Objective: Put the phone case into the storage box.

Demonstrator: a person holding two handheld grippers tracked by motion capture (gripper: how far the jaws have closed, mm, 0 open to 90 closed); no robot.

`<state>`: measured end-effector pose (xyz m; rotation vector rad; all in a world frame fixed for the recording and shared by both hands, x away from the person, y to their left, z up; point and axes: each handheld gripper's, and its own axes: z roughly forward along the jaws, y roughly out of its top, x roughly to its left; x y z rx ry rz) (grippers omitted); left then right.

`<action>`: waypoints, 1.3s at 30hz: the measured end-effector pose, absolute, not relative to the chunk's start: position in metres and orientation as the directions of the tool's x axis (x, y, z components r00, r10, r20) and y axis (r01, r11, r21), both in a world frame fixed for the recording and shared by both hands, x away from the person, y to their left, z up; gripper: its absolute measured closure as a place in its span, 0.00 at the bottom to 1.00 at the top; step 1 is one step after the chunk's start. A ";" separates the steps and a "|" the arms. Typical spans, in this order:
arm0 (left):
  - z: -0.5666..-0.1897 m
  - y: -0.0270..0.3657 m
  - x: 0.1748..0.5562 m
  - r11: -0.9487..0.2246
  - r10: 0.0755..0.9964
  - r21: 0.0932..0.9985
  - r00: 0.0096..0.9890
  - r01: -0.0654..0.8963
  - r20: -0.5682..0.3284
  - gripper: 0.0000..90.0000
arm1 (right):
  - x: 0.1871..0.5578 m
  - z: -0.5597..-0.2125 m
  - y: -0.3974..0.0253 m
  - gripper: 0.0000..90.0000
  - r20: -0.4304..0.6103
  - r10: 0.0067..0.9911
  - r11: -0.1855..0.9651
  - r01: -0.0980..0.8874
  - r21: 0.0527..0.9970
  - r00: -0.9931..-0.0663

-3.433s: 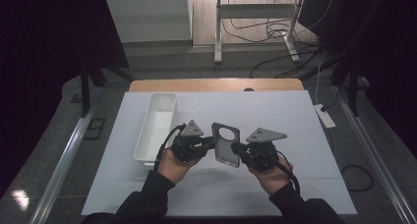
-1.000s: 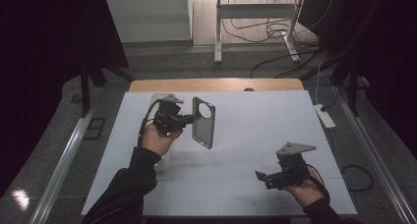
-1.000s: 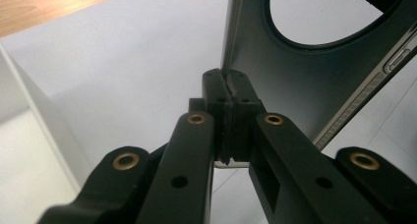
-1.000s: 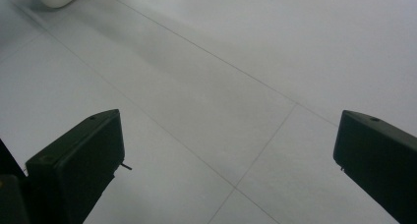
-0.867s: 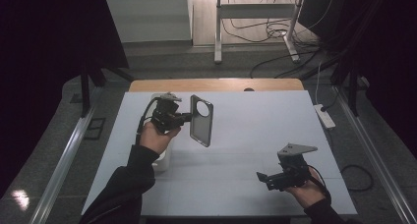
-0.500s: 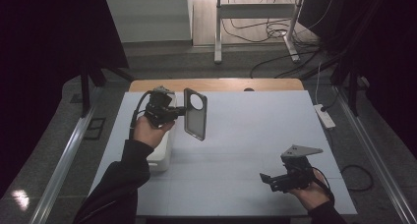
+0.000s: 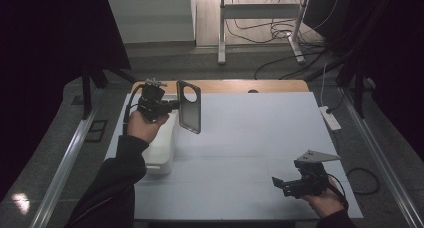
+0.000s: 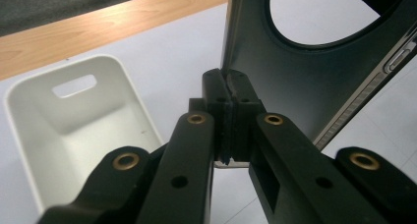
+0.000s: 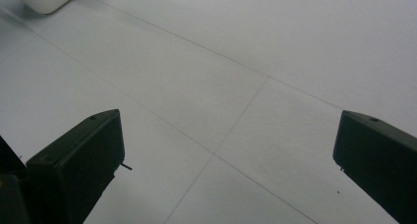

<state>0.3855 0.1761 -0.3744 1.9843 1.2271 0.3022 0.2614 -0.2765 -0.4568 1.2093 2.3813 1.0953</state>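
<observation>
While the left gripper (image 7: 172, 104) pinches the phone case (image 7: 189, 106) above the bin (image 7: 161, 153), the right gripper (image 7: 280, 184) gapes empty.

The phone case (image 7: 189, 106) is dark grey, almost black, with a lighter silvery strip along its edge (image 8: 359, 96). The bin (image 7: 162, 143) is plain white. The left gripper (image 8: 227, 86) is black with brass-coloured rivets on its jaws; the right gripper (image 7: 280, 183) is black and carries a grey plate on top. The worktop (image 7: 260, 138) is pale bluish white, crossed by thin grey lines in a grid, with a light wooden band (image 7: 240, 86) along its far edge. The sleeve (image 7: 112, 183) is black
</observation>
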 end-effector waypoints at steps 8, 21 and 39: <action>-0.367 0.190 0.391 -0.226 0.860 0.712 0.480 0.665 -0.175 0.99 | 0.257 -0.456 -0.284 0.00 0.108 0.787 0.356 0.589 0.726 -0.608; -0.364 0.213 0.403 -0.193 0.890 0.706 0.424 0.681 -0.167 0.99 | 0.248 -0.455 -0.301 0.00 0.106 0.819 0.318 0.600 0.734 -0.564; -0.364 0.230 0.418 -0.152 0.913 0.711 0.373 0.687 -0.164 0.99 | 0.246 -0.455 -0.305 0.00 0.107 0.829 0.305 0.604 0.736 -0.548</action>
